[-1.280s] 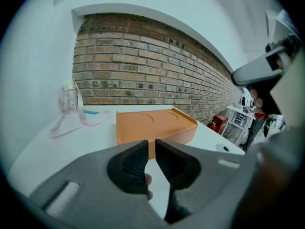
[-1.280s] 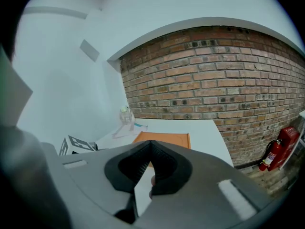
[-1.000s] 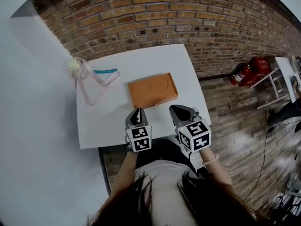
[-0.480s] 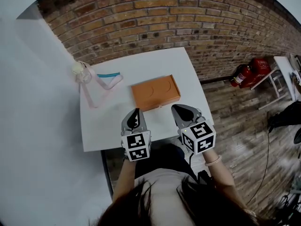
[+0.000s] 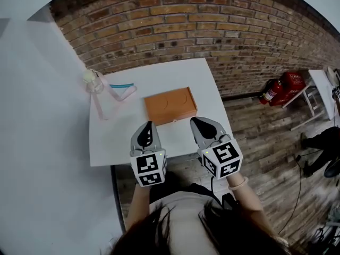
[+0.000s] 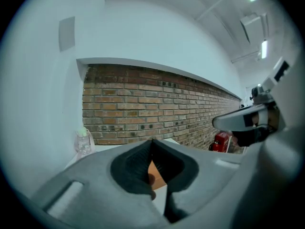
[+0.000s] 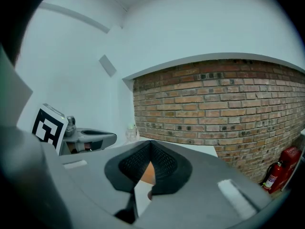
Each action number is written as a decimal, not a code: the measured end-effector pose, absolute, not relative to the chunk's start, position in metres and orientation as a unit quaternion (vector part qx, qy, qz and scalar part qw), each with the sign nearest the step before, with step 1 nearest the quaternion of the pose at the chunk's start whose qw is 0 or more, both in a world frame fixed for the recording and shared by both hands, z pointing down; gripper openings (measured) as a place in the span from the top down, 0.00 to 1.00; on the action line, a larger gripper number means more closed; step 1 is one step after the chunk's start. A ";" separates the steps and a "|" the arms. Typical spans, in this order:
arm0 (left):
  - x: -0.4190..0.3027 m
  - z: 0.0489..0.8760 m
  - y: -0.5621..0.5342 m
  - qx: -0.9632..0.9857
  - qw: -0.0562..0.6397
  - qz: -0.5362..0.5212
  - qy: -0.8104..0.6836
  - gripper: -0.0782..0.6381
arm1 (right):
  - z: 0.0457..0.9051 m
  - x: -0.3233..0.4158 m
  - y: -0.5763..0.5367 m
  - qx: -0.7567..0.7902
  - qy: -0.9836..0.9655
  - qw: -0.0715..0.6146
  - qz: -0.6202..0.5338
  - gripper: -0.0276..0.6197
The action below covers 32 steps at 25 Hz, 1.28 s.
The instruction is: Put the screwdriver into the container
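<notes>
Head view: both grippers hang over the counter's (image 5: 159,70) near edge, just short of the orange box (image 5: 170,105), which looks lidded. The left gripper's (image 5: 147,126) fingers (image 6: 136,168) have just closed, pads together on nothing. The right gripper's (image 5: 197,124) fingers (image 7: 164,168) are also together and empty. A slim teal thing (image 5: 121,84) by the clear bag (image 5: 94,81) at far left is probably the screwdriver, well apart from both, so nothing is carried yet.

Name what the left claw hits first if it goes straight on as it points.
Likely the orange box on the white table, straight ahead of the shut left claw. Its height is unclear, so it could pass over.
</notes>
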<state>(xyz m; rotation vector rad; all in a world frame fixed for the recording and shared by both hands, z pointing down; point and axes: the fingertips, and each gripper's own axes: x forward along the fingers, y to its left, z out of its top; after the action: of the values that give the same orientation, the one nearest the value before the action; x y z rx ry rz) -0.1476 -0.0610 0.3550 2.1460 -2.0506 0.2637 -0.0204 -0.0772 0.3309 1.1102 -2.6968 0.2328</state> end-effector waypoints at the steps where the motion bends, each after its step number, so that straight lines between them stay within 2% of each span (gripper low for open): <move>1: -0.143 0.352 -0.058 0.716 0.080 0.087 -0.688 0.89 | 0.328 -0.017 -0.074 0.374 -0.918 0.106 0.076 0.95; 20: -0.065 0.298 0.040 0.703 0.049 0.061 -0.707 0.89 | 0.294 0.061 0.003 0.362 -0.929 0.059 0.046 0.95; 32: -0.043 0.279 0.096 0.707 0.027 0.046 -0.706 0.89 | 0.286 0.081 0.043 0.372 -0.928 0.030 0.026 0.95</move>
<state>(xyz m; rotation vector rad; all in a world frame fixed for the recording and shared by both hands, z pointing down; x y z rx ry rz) -0.0431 0.0957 0.2790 2.1829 -2.1803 0.1418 0.0810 0.0430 0.2855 1.1458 -2.8594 0.0807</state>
